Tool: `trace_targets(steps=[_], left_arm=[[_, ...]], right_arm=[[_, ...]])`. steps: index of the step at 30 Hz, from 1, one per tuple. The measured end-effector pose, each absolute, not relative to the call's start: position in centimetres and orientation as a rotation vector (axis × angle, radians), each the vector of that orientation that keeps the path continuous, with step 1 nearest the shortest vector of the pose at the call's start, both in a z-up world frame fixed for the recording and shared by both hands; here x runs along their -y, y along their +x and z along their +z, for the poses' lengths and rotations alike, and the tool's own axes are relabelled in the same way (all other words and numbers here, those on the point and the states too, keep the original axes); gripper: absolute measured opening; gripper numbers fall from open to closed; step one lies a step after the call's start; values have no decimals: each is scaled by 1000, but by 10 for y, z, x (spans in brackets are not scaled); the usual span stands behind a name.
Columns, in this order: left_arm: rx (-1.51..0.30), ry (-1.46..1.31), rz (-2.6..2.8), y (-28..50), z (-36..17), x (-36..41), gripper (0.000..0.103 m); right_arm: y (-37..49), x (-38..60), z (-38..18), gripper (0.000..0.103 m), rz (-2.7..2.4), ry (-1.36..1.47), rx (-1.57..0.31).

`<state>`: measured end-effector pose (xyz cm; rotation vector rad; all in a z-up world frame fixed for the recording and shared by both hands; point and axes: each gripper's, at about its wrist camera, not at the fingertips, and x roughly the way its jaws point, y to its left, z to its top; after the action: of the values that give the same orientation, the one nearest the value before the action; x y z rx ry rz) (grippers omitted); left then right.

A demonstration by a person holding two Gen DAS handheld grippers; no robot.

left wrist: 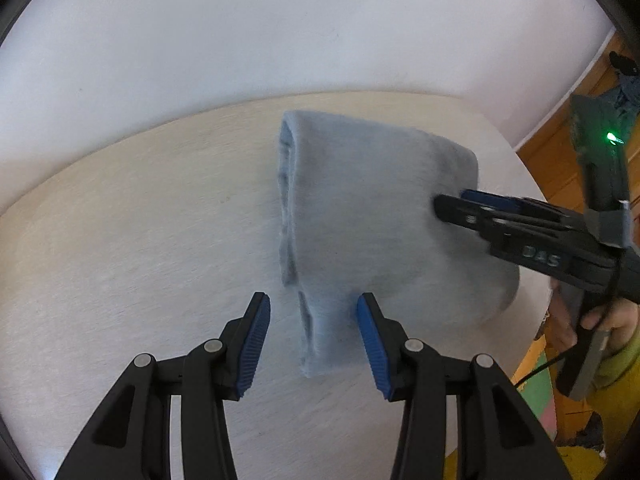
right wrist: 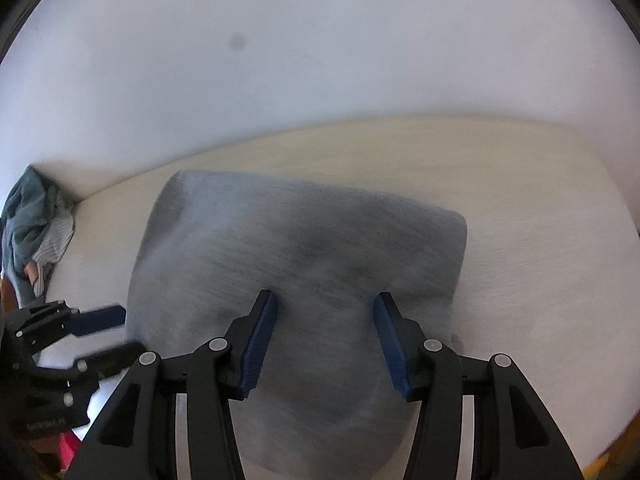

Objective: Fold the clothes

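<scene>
A folded grey garment [left wrist: 360, 216] lies on the pale table [left wrist: 120, 240], with layered edges along its left side. My left gripper [left wrist: 314, 320] is open and straddles the garment's near left corner. My right gripper [left wrist: 448, 202] comes in from the right, over the garment's right part. In the right wrist view the garment [right wrist: 304, 248] fills the middle and my right gripper [right wrist: 325, 320] is open above it, holding nothing. My left gripper [right wrist: 116, 332] shows at the garment's left edge, open.
A pile of other clothes [right wrist: 36, 224] lies at the far left of the table [right wrist: 520, 208] against the white wall [right wrist: 320, 60]. The table's right edge drops to an orange floor [left wrist: 560, 152]. A hand [left wrist: 612, 316] holds the right gripper's handle.
</scene>
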<state>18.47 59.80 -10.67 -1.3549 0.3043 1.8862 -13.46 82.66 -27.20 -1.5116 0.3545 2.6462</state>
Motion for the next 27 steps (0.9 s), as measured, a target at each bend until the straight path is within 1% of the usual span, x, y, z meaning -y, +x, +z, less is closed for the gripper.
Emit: trace_targets(steps=[3,6,8,11,13,14,15,16,17,20,22,23,24,27], left_arm=[[-311,-1378,1867,197,-108,-590,41],[-306,-1351,1931,203,-97,-575,41],[-284,-1321,1976,203,-86,-565,41],[-233,-1242,2037,185,-66,-562,41],[-195,-1194,2031,163,-58,-567,41],[-187,-1186,2011,157,-59,-576,41],[-179,-1179,1991,150,-60,-585,41],[-172,-1172,1970,144,-61,-594,41],[-193,-1181,1961,140,-67,-602,41],[-286,-1233,1970,132,-88,-618,41],[-260,-1263,1966,130,-98,-610,42],[-248,-1270,1972,132,-95,-605,42],[-236,-1275,1977,134,-93,-600,40],[-230,-1245,1981,150,-81,-584,40]], right_arm=[[-134,-803,-272,52,2751,-1574,-241],[-125,-798,-263,50,2784,-1518,-172],[-126,-803,-256,50,2793,-1434,-210],[-159,-811,-256,49,2815,-1348,-324],[-183,-814,-260,45,2803,-1350,-368],[-193,-814,-267,41,2790,-1368,-378],[-208,-813,-277,40,2776,-1393,-393],[-203,-811,-280,40,2762,-1417,-404],[-193,-810,-280,40,2746,-1433,-408],[-200,-822,-283,40,2724,-1401,-430],[-197,-824,-278,39,2695,-1386,-438],[-193,-821,-275,39,2701,-1374,-422],[-190,-818,-272,39,2706,-1363,-406],[-164,-797,-265,39,2751,-1377,-396]])
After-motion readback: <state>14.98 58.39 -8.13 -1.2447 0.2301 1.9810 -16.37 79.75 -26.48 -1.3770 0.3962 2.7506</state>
